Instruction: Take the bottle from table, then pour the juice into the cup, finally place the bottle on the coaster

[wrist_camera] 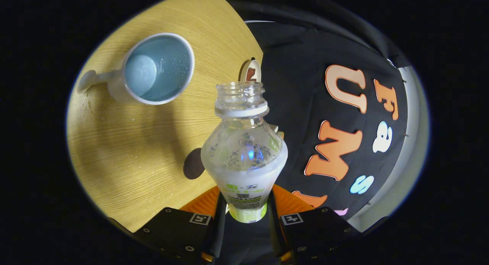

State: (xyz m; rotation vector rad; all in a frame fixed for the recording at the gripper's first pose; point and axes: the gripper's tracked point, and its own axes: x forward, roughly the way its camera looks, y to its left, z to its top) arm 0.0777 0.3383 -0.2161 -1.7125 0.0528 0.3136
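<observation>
tongs (246,213) clamped on clear waisted plastic bottle (244,150), uncapped, w/ round white cup (154,72) beyond on woodgrain table (126,150)

Dim booth, warm light on the table (126,150), brightest near the cup (158,68). Soft shadow under the cup and a broad one beside the bottle (244,150). Blue glint on the bottle glass. Strong fisheye bending at the rim, edges darken. The gripper (246,215), clamped on the bottle, sits in shadow, slightly soft.
</observation>
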